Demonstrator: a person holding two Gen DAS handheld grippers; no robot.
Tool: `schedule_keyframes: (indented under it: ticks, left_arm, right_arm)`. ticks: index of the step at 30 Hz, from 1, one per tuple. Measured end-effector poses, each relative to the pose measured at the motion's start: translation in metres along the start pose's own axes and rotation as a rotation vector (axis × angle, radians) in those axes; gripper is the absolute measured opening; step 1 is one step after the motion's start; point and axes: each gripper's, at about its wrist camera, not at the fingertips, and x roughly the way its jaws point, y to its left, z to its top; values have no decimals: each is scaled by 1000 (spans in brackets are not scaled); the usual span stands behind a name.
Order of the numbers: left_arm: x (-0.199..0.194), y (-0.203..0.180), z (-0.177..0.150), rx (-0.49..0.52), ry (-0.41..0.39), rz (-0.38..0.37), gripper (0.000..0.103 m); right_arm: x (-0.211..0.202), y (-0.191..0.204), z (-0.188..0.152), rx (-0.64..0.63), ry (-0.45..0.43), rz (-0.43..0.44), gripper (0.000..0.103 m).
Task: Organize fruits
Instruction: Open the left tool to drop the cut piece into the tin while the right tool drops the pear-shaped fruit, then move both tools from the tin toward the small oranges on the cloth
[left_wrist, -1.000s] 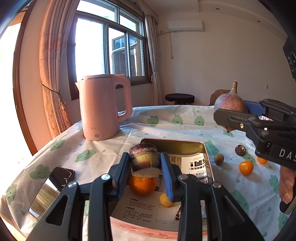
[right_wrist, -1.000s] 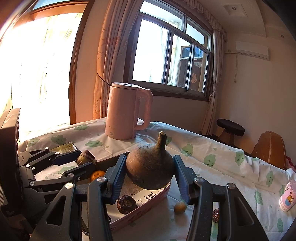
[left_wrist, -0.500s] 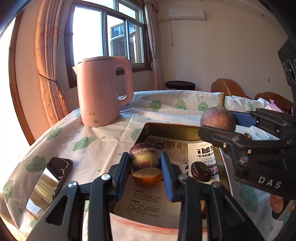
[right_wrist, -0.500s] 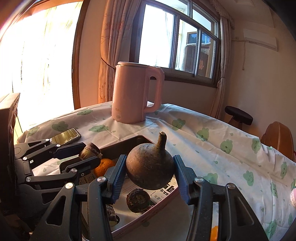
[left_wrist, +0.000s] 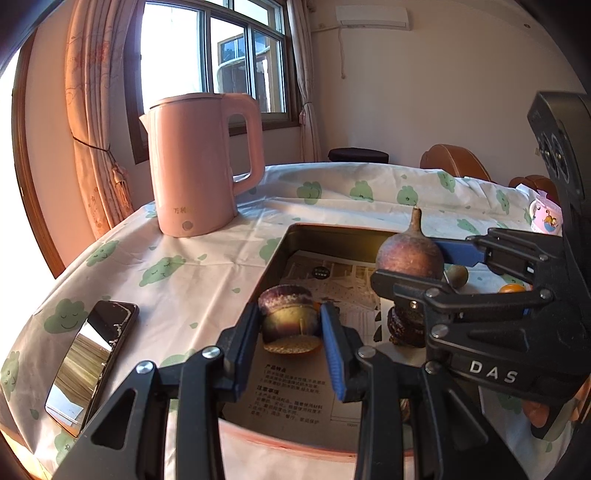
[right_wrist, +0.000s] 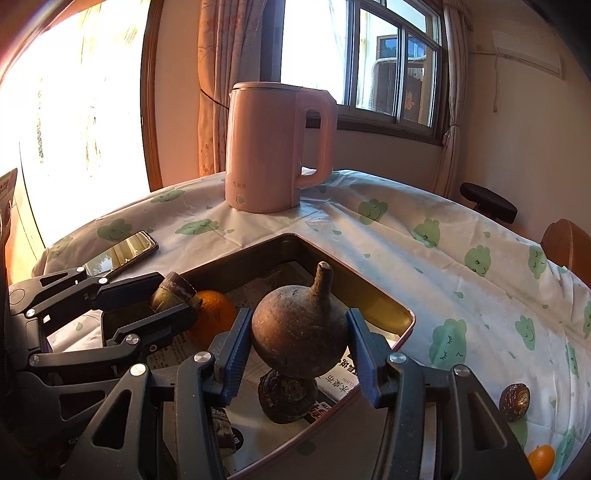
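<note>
Fingers of the left gripper (left_wrist: 291, 328) squeeze a cut fruit piece (left_wrist: 289, 319) over the tray (right_wrist: 384, 308). Right gripper (right_wrist: 298, 341) fingers squeeze a round brown fruit (right_wrist: 299, 332), with an orange (right_wrist: 212, 319) to their left.

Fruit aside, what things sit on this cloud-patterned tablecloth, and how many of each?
Pink kettle: 1
Phone: 1
Metal tray: 1
Small printed mug: 1
Total: 4
</note>
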Motion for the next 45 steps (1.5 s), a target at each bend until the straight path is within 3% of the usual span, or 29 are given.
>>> schedule_keyframes:
  ticks: [17, 20, 22, 24, 28, 36, 42, 45]
  left_arm:
    - [0, 2, -3, 1, 8, 22, 37]
    - [-4, 4, -3, -10, 0, 25, 46]
    - [-10, 5, -3, -17, -17, 26, 62]
    - [-18, 3, -1, -17, -45, 24, 70]
    - [-31, -7, 5, -13, -87, -4, 77]
    - [-30, -56, 11, 42, -92, -79, 79]
    - [-23, -104, 16, 108, -84, -138, 79]
    - [-19, -124, 18, 133, -74, -164, 79]
  right_arm:
    - [16, 2, -1, -7, 57, 34, 55]
    - [15, 0, -1, -4, 55, 29, 60]
    - [11, -2, -2, -1, 48, 20, 62]
    - [2, -6, -2, 7, 28, 14, 64]
    - [-25, -14, -3, 14, -19, -5, 68]
    - [-85, -68, -32, 50, -65, -143, 69]
    - [-123, -141, -63, 188, -54, -330, 69]
    - [-131, -168, -77, 259, -30, -362, 69]
